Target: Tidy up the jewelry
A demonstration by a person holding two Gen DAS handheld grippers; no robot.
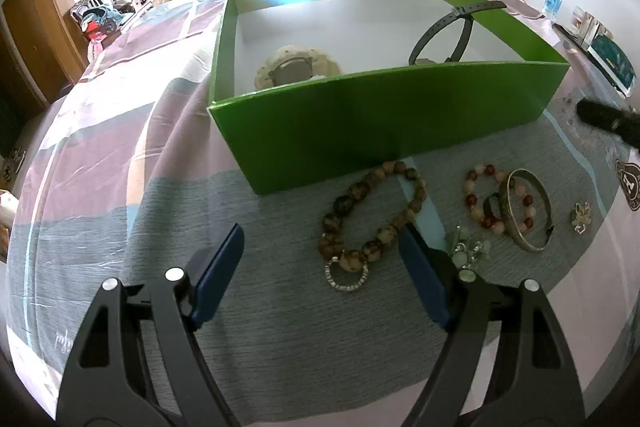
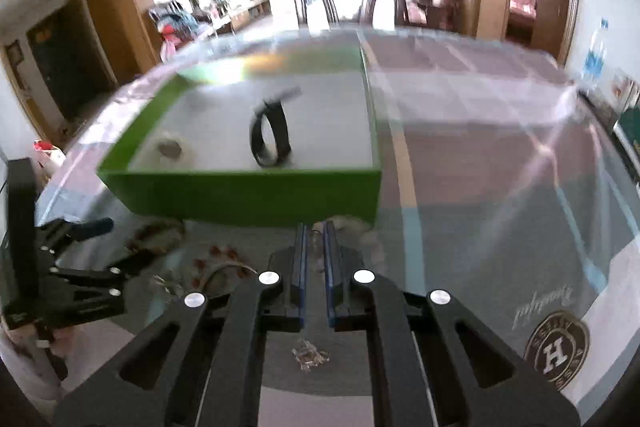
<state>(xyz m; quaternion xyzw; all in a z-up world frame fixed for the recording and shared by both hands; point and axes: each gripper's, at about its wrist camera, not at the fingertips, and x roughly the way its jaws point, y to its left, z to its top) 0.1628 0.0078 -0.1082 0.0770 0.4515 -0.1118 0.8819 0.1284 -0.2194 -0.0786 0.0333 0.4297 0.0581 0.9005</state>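
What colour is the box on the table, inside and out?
The box is bright green outside and white inside, clearest in the left wrist view.

Green box (image 1: 360, 131): smooth card, slight sheen, matt white inside. Desk cloth (image 1: 120, 187): creased woven fabric. Bead bracelet (image 1: 372, 215): mottled, polished beads. Bangle (image 1: 528, 209): dull metal. Strap (image 1: 444, 27) in box: matt grey, rubbery.

My left gripper (image 1: 320, 251) points steeply down at the counter, blue pads spread wide, nothing clamped between them. My right gripper (image 2: 315, 247) also tilts down, pads drawn nearly together; whether something small is pinched there, blur prevents telling. The view is smeared.
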